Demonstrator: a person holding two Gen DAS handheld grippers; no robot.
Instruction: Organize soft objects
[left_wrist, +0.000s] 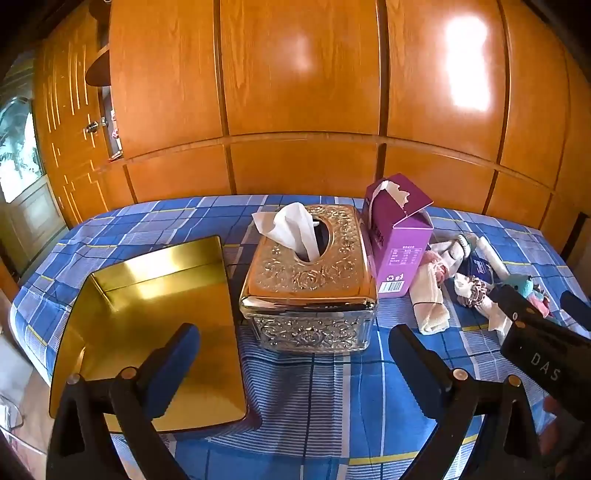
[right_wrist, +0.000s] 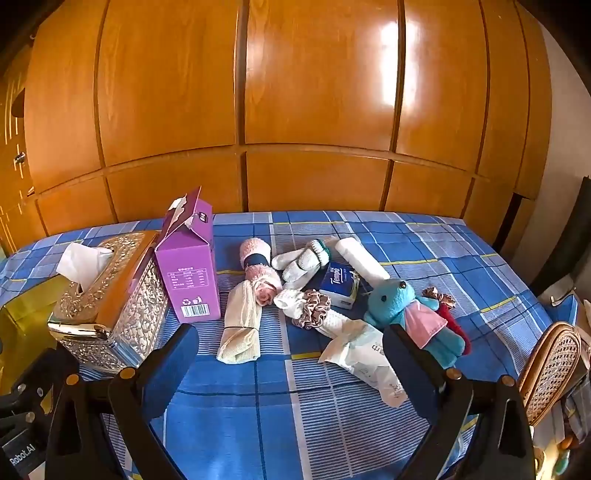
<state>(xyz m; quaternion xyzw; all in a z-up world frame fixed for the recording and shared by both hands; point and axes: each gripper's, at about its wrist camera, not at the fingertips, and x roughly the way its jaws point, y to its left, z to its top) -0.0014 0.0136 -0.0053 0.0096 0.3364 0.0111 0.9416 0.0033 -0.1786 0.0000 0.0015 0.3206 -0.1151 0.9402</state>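
Hovering over a table draped in a blue plaid cloth (left_wrist: 314, 398), the left gripper (left_wrist: 293, 363) has its fingers spread wide and grasps nothing. Seen from the left wrist, an open gold tin (left_wrist: 155, 332) lies at the left, an embossed metal tissue box (left_wrist: 310, 280) stands just ahead with a white tissue (left_wrist: 291, 227) rising from its slot, and a torn-open purple carton (left_wrist: 397, 240) stands touching the box's right side. The soft items are heaped further right, past the carton.

From the right wrist, the right gripper (right_wrist: 291, 363) is likewise released and empty, poised above bare cloth. Ahead of it lies the heap: a cream folded cloth (right_wrist: 240, 325), a pink rolled towel (right_wrist: 258, 273), white socks (right_wrist: 299, 264), a mauve scrunchie (right_wrist: 314, 308), a Tempo tissue pack (right_wrist: 338, 282), a crumpled wipes packet (right_wrist: 365, 354) and a blue plush toy (right_wrist: 410, 314). A wicker chair back (right_wrist: 550, 369) shows at the right edge.
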